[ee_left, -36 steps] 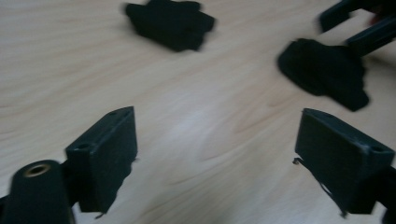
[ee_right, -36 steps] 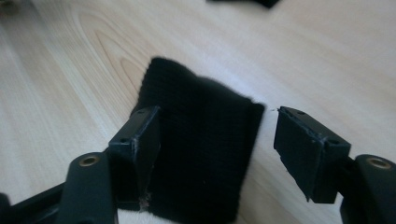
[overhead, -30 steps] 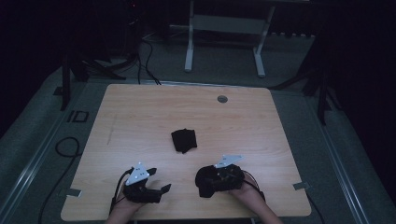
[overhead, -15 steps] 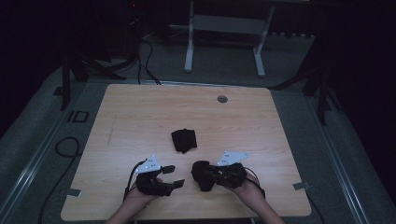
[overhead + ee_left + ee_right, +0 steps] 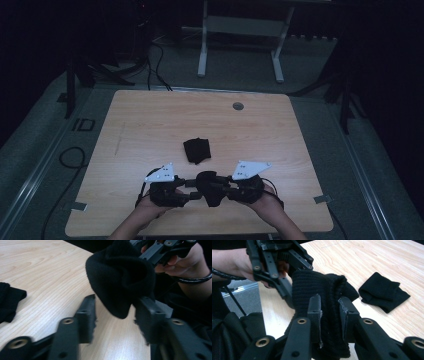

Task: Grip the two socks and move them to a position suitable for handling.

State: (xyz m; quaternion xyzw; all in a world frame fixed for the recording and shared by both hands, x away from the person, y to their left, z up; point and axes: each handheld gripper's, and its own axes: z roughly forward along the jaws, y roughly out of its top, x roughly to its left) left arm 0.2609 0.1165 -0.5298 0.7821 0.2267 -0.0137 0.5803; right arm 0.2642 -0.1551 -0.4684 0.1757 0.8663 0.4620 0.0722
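A black sock (image 5: 319, 292) is pinched by the right gripper (image 5: 329, 306), so the wide left gripper (image 5: 113, 312) should be closed gently on its hanging end

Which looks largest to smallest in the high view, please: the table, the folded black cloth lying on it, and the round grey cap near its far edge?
1. The table, by far the largest.
2. The folded black cloth at its middle.
3. The round grey cap, clearly smallest.
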